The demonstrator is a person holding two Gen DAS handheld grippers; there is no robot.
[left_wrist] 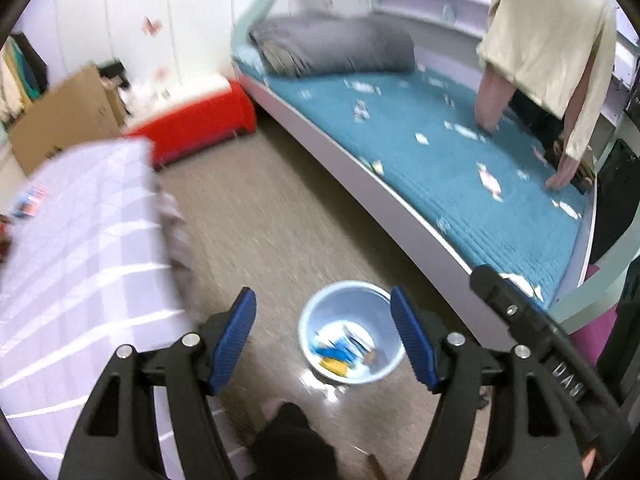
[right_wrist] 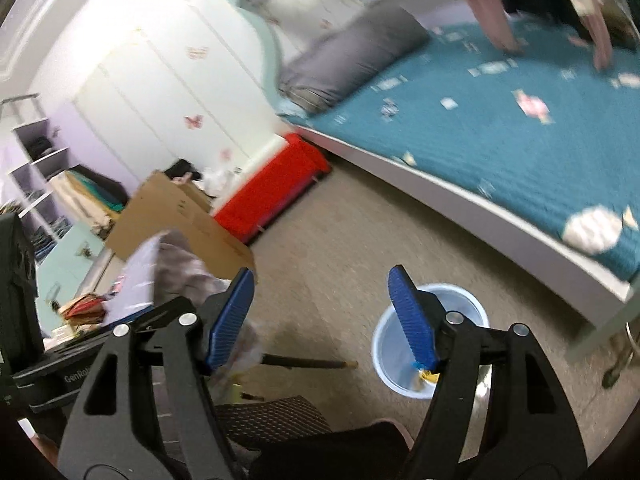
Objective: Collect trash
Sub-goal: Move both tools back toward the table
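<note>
A light blue bin (left_wrist: 348,332) stands on the floor below my left gripper (left_wrist: 324,336), with blue and yellow wrappers lying in its bottom. The left jaws stand wide apart with nothing between them. In the right wrist view the same bin (right_wrist: 390,350) sits on the floor partly behind the right finger. My right gripper (right_wrist: 322,316) is open and empty, high above the floor. Several small wrappers and paper scraps (left_wrist: 490,180) lie scattered over the teal bed cover (left_wrist: 440,152). A crumpled white wad (right_wrist: 592,230) rests near the bed's edge.
A person in a beige top (left_wrist: 548,36) leans over the bed with both hands on it. A red bench (left_wrist: 200,124), a cardboard box (left_wrist: 60,116), a grey pillow (left_wrist: 332,44) and a checked cloth (left_wrist: 80,248) lie around. My right gripper's black body (left_wrist: 532,320) shows at lower right.
</note>
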